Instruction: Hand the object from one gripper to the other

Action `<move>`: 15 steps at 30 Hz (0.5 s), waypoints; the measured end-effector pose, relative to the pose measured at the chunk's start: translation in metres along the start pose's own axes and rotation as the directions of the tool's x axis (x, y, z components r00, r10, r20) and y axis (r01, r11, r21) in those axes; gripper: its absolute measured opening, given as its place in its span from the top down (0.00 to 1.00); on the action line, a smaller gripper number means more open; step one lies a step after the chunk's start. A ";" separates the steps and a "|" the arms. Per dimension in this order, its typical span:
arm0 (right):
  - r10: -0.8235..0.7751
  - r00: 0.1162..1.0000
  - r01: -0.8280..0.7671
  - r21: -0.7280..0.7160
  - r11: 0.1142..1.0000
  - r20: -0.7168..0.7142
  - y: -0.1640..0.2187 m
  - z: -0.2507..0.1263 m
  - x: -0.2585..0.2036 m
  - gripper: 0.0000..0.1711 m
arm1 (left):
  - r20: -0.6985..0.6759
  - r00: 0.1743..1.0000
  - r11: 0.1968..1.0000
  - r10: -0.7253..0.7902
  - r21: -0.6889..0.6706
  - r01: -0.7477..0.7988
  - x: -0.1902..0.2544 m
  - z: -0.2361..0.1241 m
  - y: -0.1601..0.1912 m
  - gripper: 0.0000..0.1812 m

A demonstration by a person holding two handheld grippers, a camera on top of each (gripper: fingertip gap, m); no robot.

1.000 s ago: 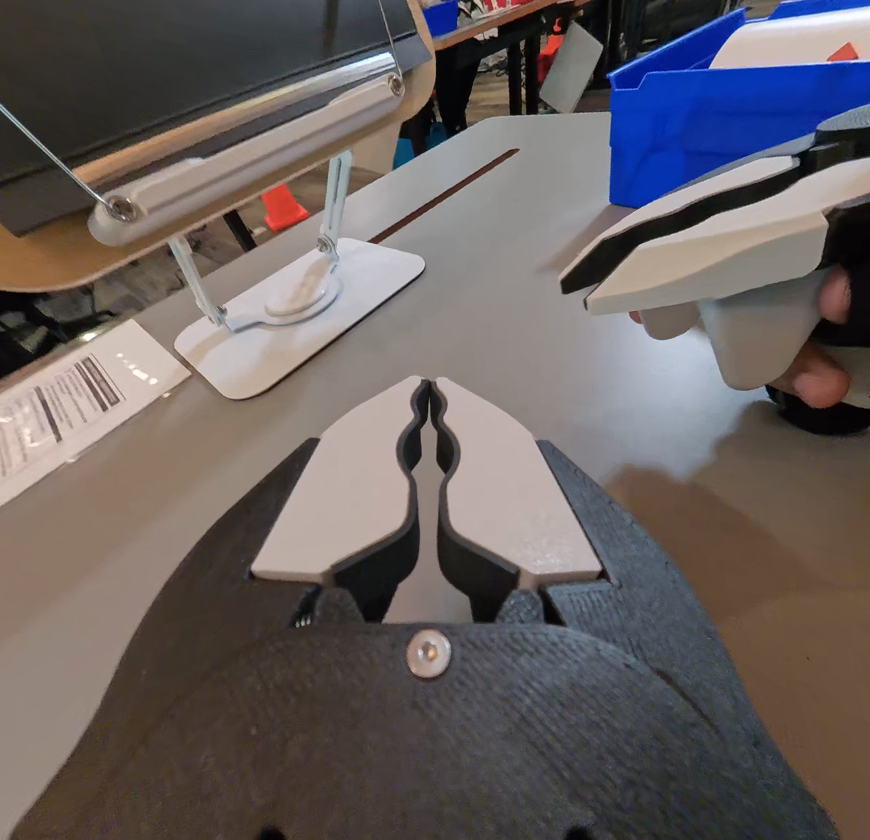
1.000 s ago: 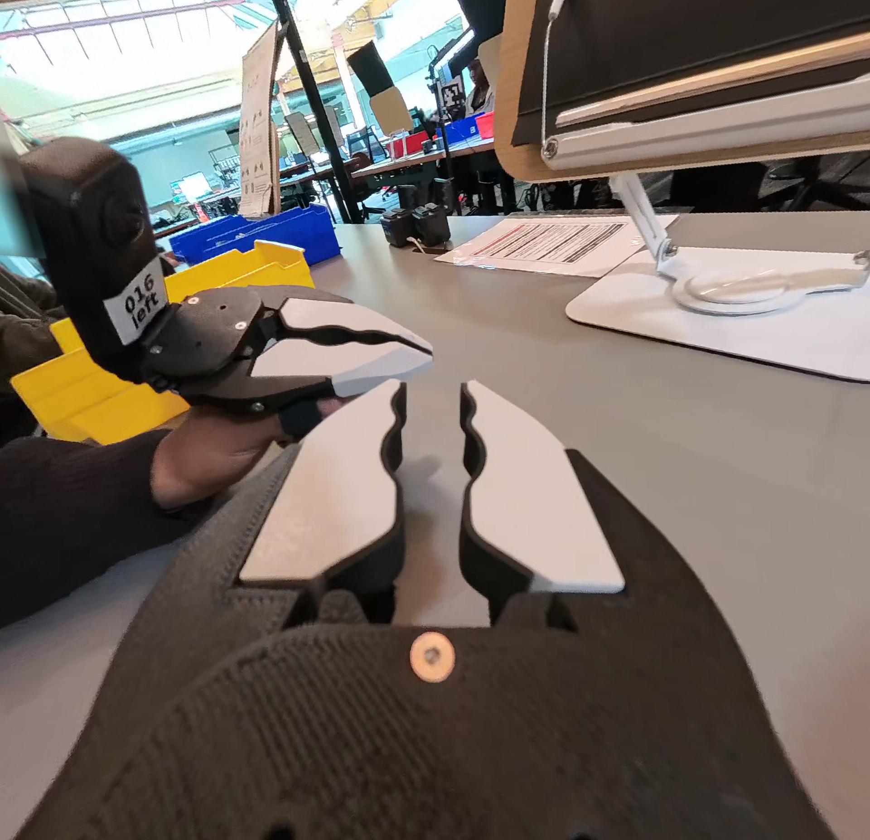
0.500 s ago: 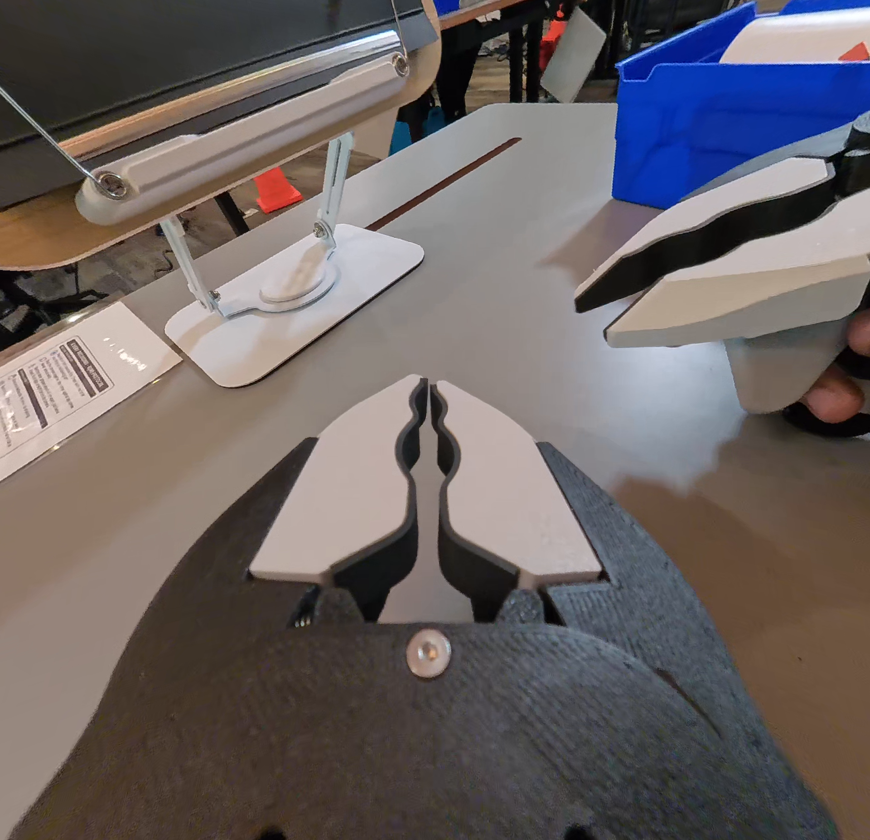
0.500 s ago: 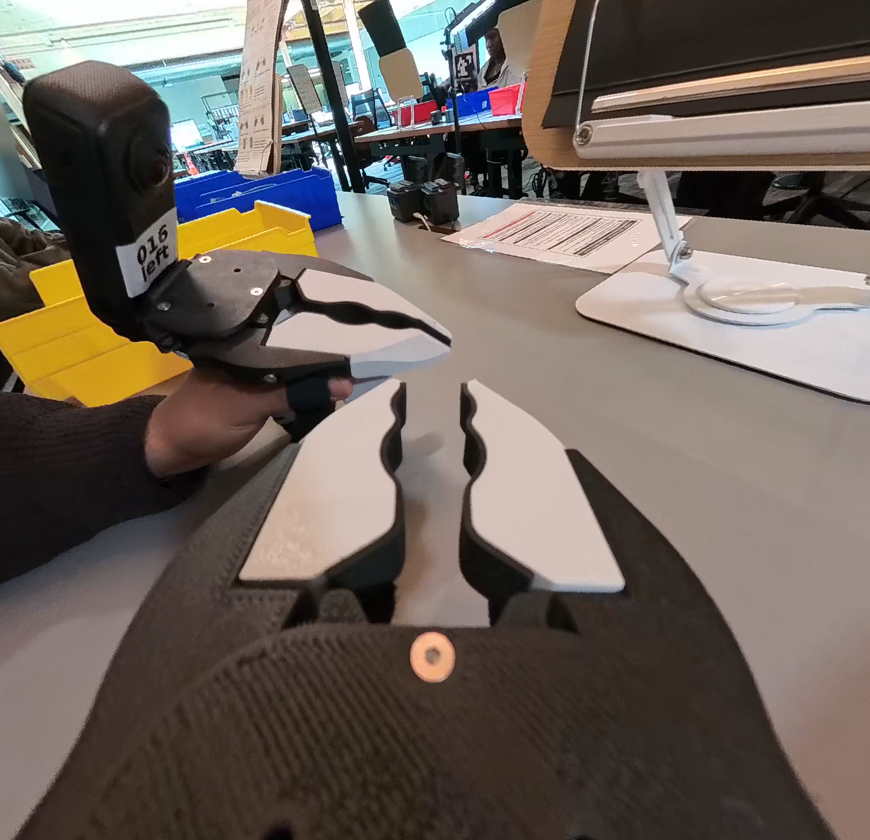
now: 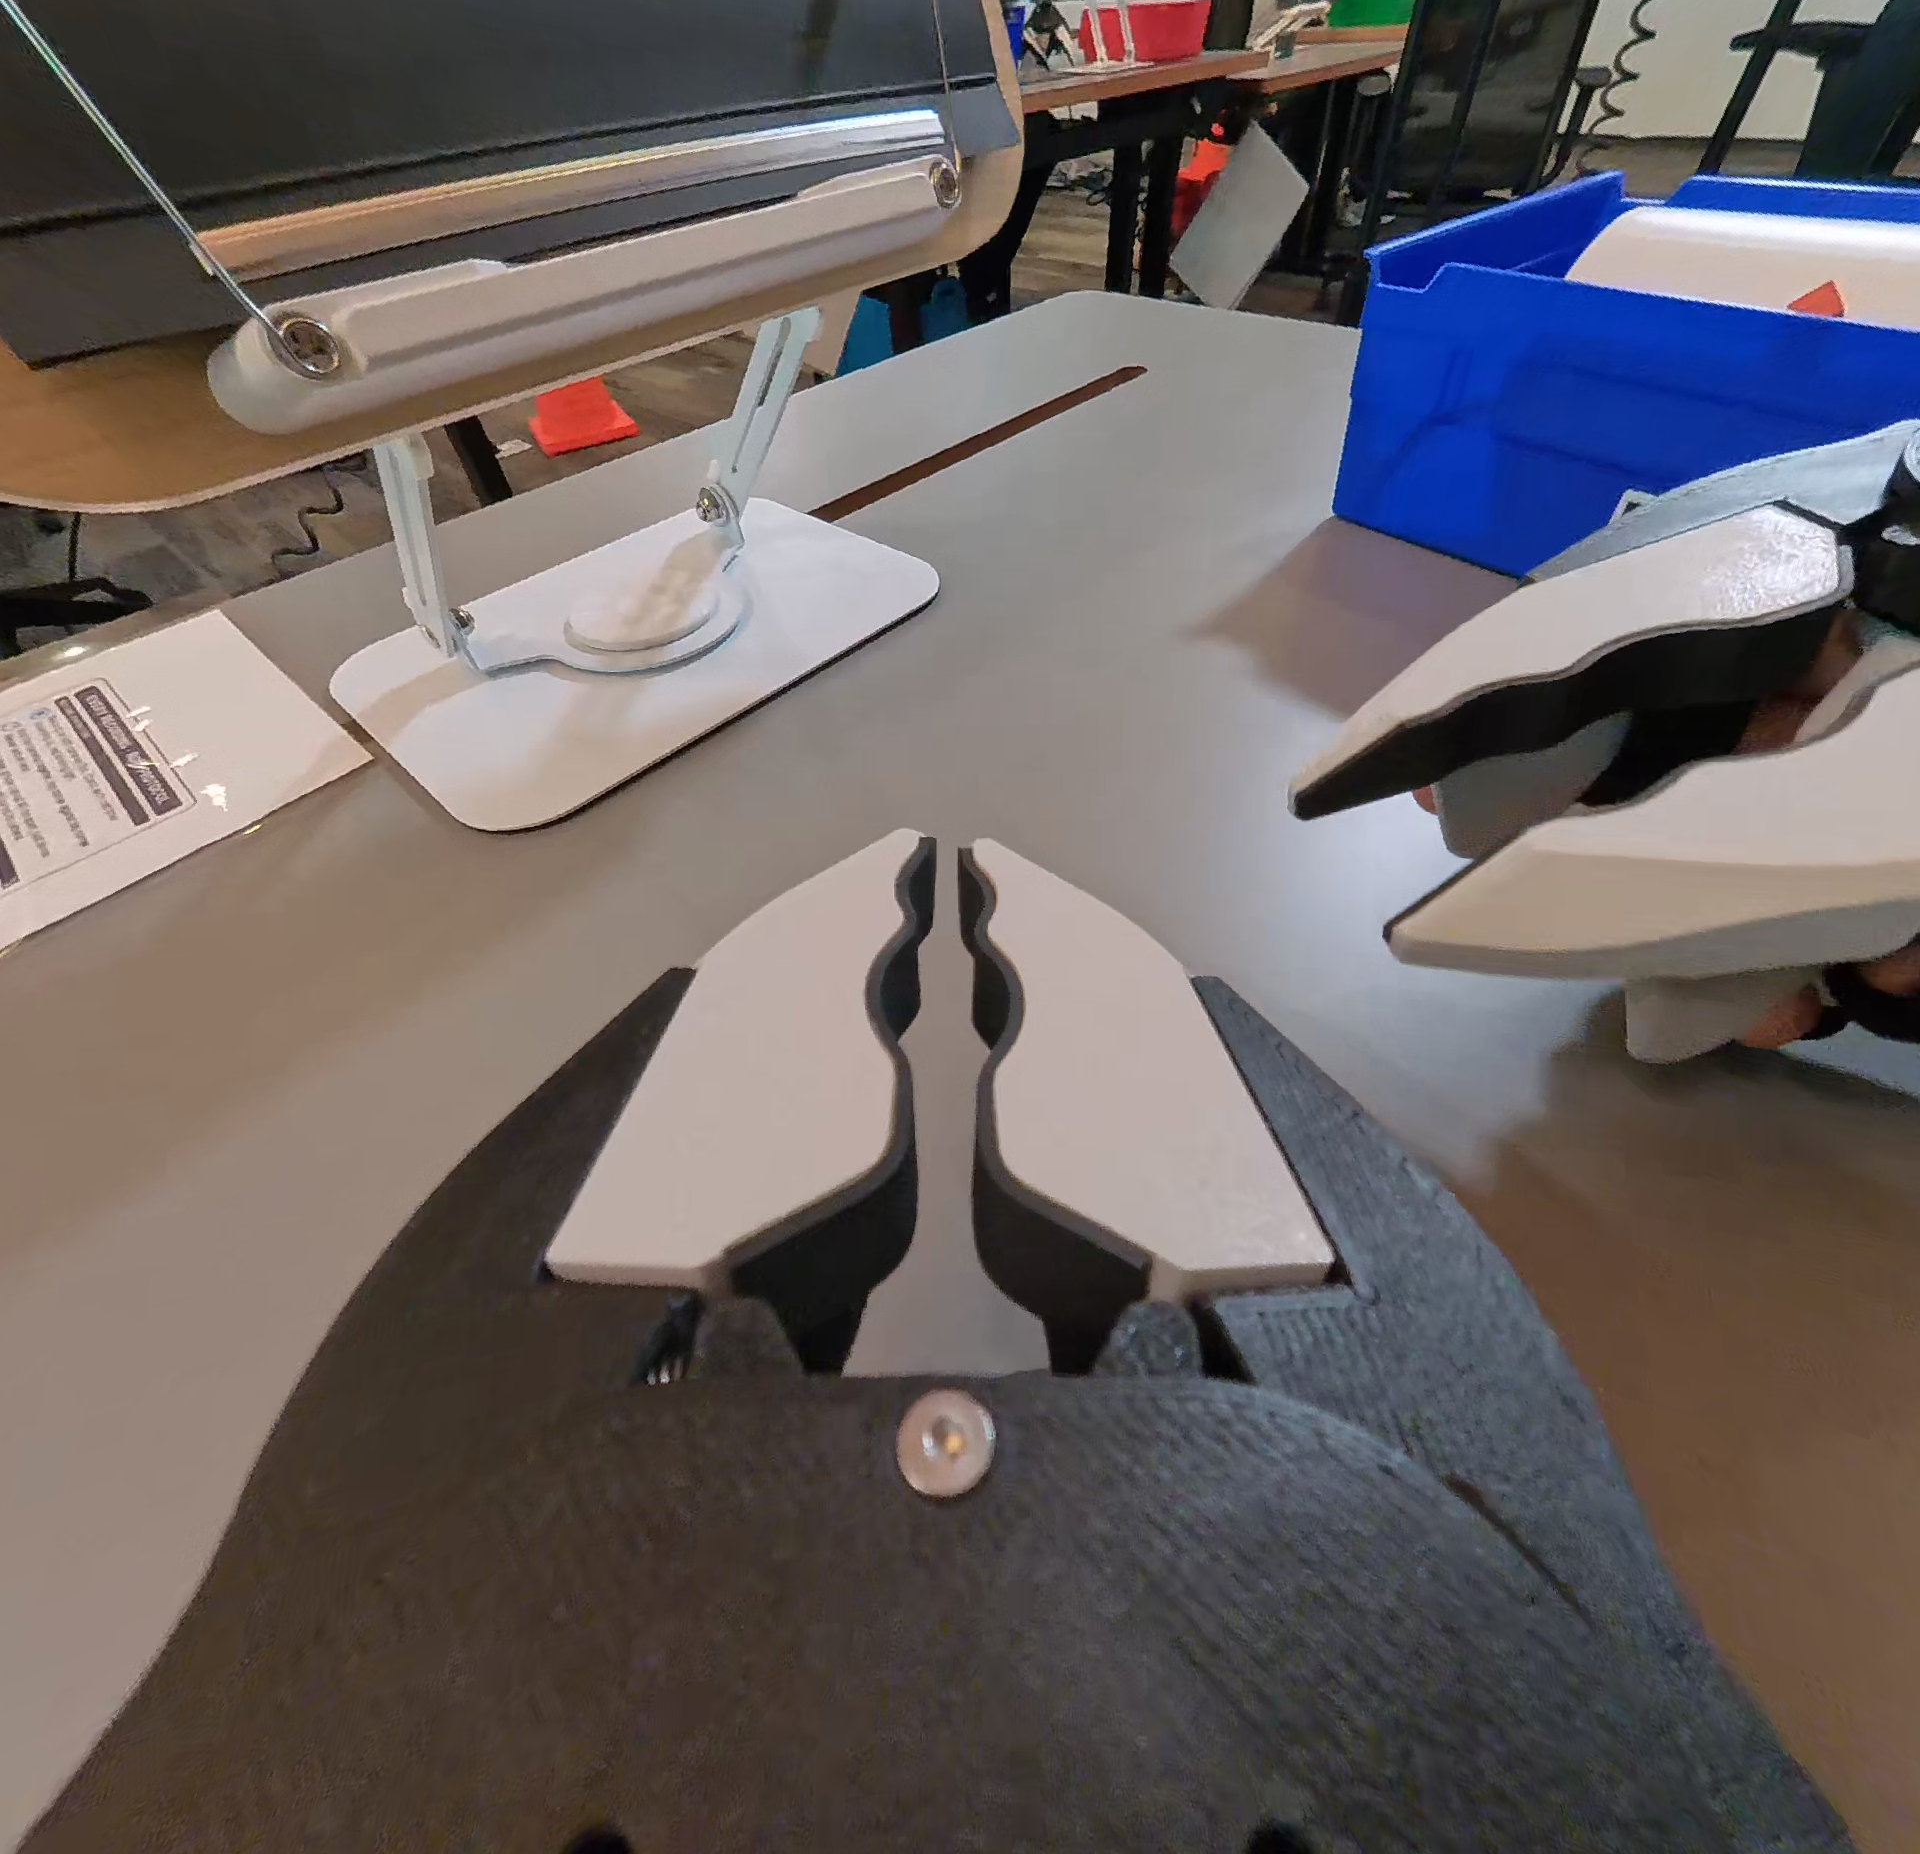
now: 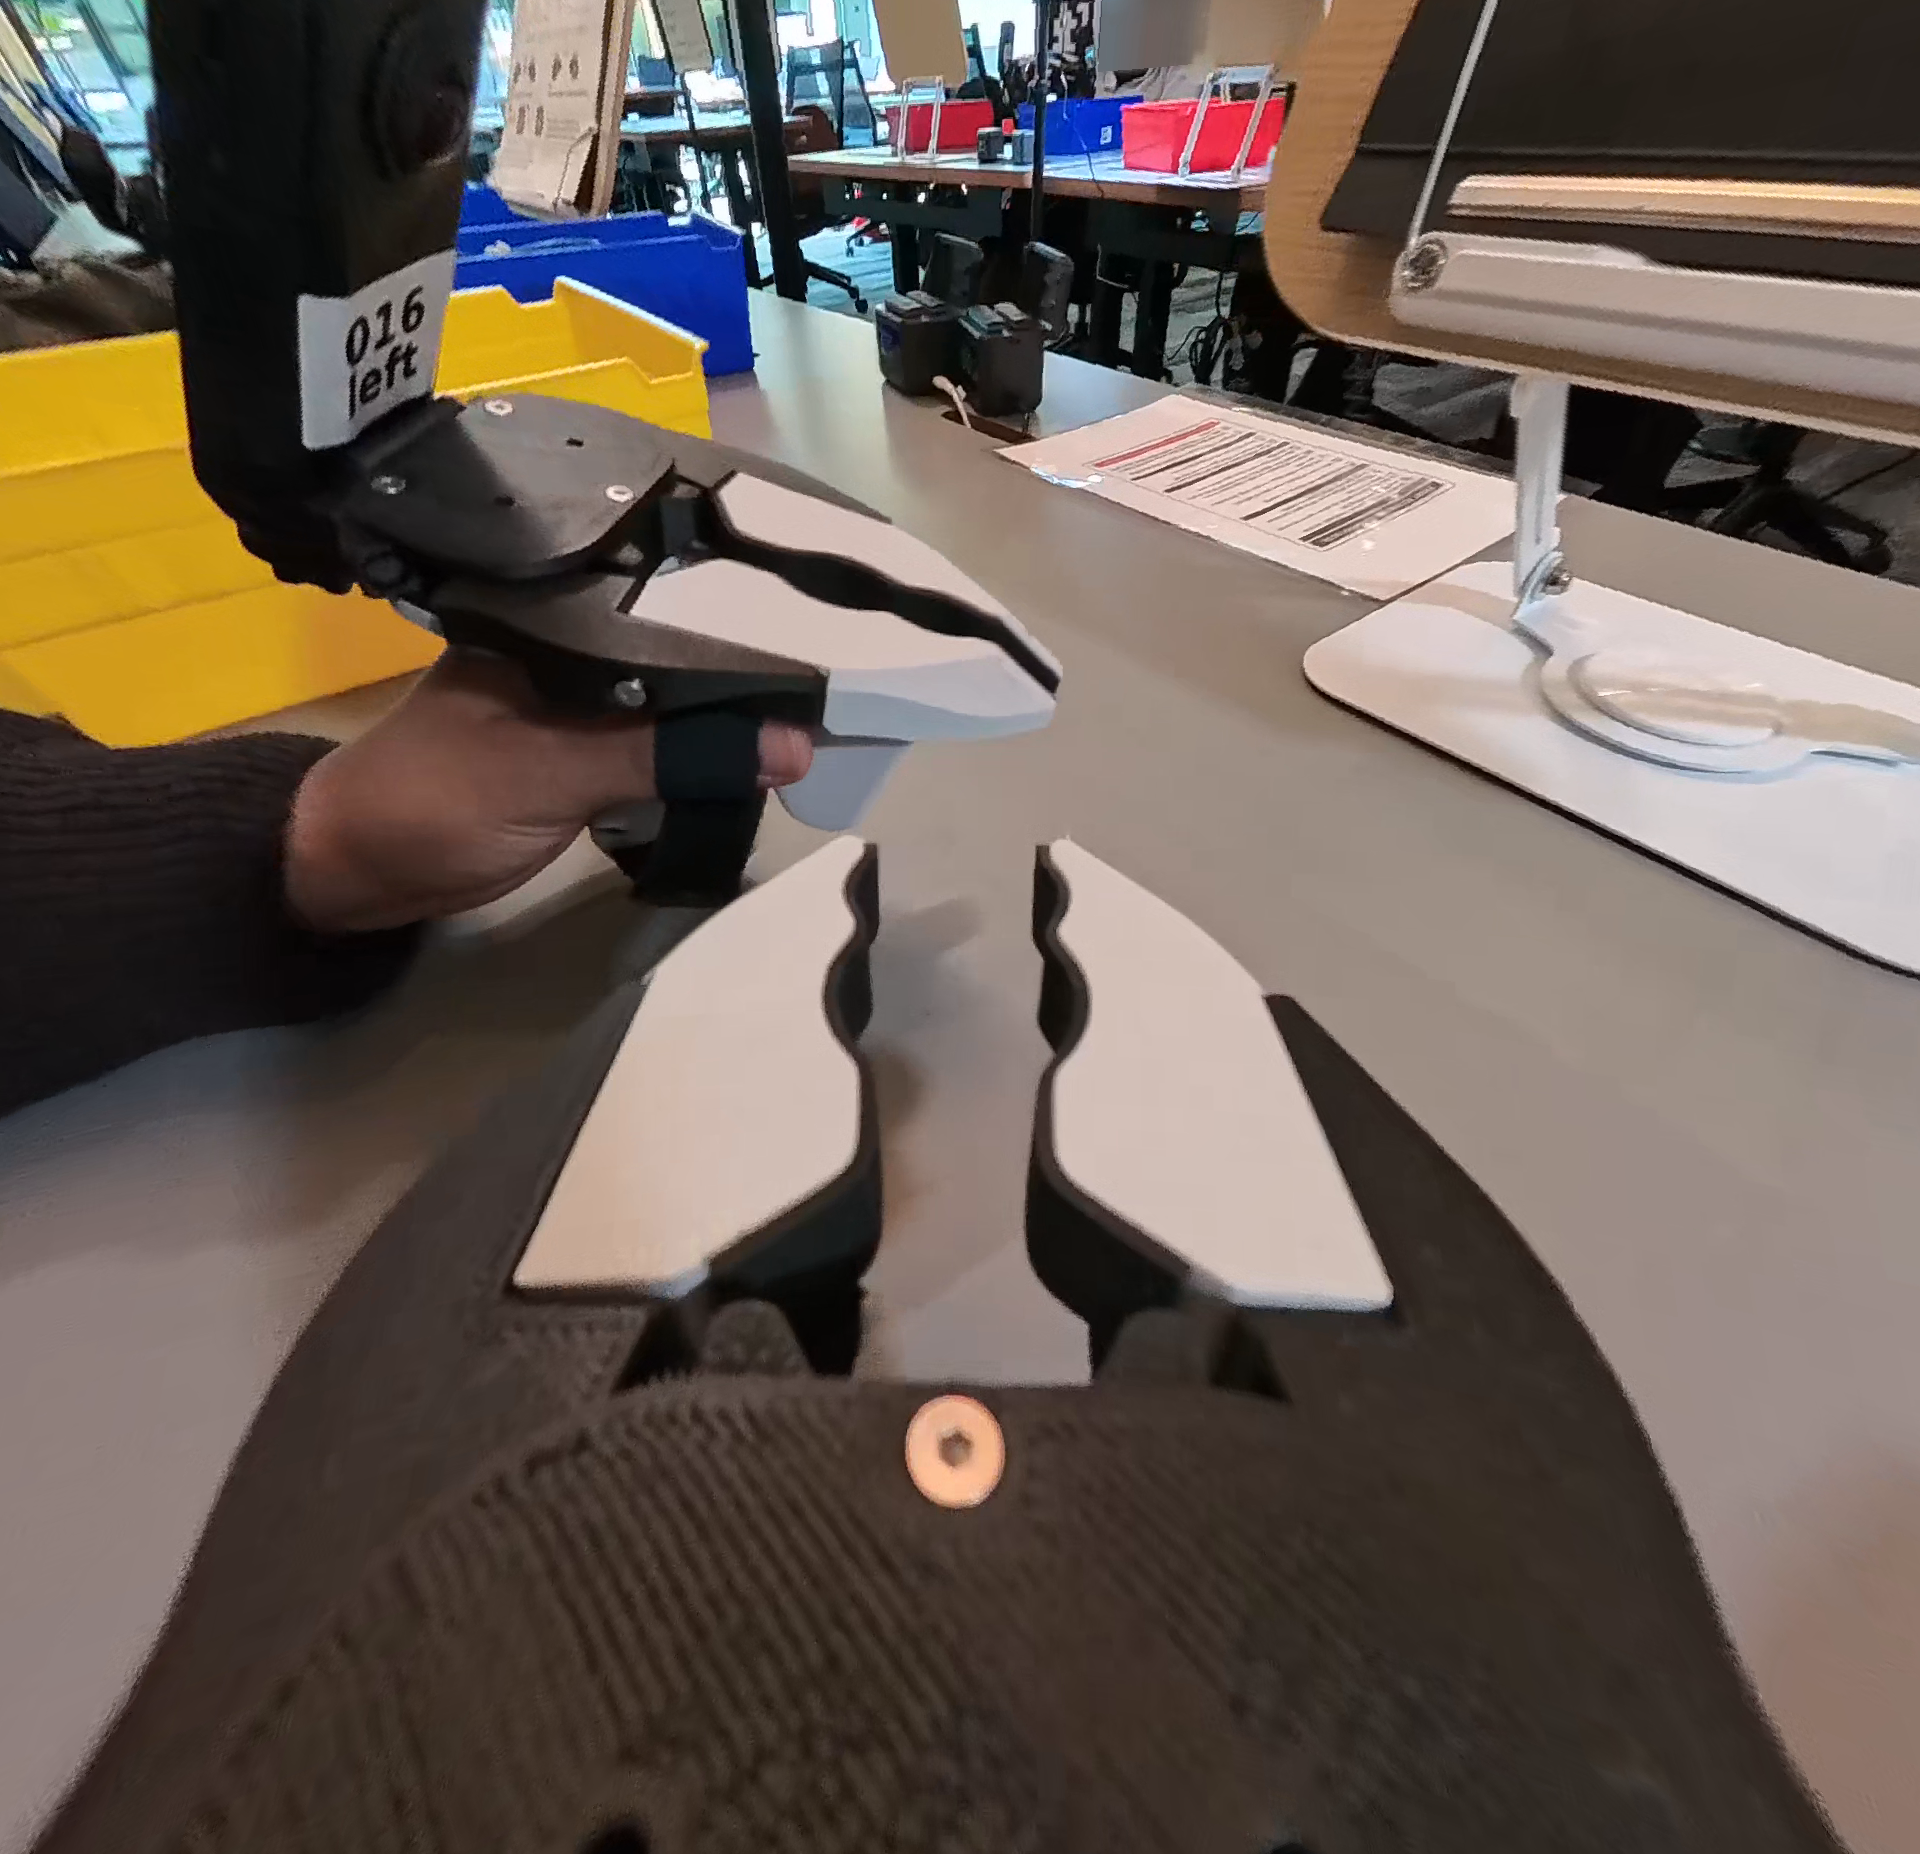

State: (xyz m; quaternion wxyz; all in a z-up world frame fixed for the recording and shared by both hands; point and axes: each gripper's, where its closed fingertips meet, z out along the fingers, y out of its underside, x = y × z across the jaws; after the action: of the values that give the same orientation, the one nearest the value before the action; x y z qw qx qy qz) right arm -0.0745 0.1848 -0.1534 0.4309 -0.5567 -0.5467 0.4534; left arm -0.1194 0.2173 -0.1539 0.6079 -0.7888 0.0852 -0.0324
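Left gripper (image 5: 945, 848): jaws nearly closed, only a slit between the tips, nothing in them. Right gripper (image 6: 954, 854): jaws parted, a wider gap than a second ago, also empty. Both hover low over the table (image 5: 1039, 661), tips near each other, not touching (right one shows tilted in the left view).

Object: not visible in either view; cannot say where it is. Judgement: handover not begun, or the widening right jaws are a preparation to receive.

Farther off: white stand (image 5: 634, 651) toward the table's far side, paper sheet (image 6: 1268, 485) beside it, blue bin (image 5: 1621, 422) at the far right edge, yellow bin (image 6: 125, 547) at the left edge.
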 end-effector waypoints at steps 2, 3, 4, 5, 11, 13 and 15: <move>-0.030 1.000 0.030 -0.015 0.999 0.000 0.002 0.002 -0.003 0.83 | -0.003 1.000 1.000 -0.003 -0.002 0.003 0.000 0.000 0.000 0.97; -0.044 0.999 0.044 -0.022 0.999 0.000 0.003 0.002 -0.005 0.83 | -0.004 1.000 1.000 -0.003 -0.004 0.003 0.000 0.000 0.000 0.96; -0.058 0.998 0.058 -0.029 0.998 -0.001 0.003 0.003 -0.006 0.83 | -0.006 1.000 1.000 -0.002 -0.006 0.002 0.001 0.001 0.001 0.96; -0.069 0.998 0.069 -0.035 0.997 -0.002 0.004 0.004 -0.007 0.83 | -0.008 1.000 1.000 -0.001 -0.008 0.001 0.001 0.001 0.001 0.96; -0.102 0.995 0.101 -0.052 0.994 -0.005 0.007 0.006 -0.010 0.82 | -0.018 1.000 1.000 0.005 -0.022 -0.006 0.003 0.002 0.002 0.94; -0.094 0.996 0.093 -0.050 0.994 -0.005 0.006 0.005 -0.009 0.82 | -0.017 1.000 1.000 0.005 -0.022 -0.005 0.002 0.002 0.002 0.93; -0.080 0.997 0.080 -0.045 0.996 -0.005 0.006 0.005 -0.008 0.82 | -0.017 1.000 1.000 0.003 -0.023 -0.003 0.002 0.002 0.003 0.93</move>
State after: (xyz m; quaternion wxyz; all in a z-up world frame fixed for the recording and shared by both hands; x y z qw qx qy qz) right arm -0.0780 0.1763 -0.1597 0.4381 -0.5455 -0.5769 0.4215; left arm -0.1170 0.2186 -0.1572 0.5980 -0.7953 0.0921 -0.0373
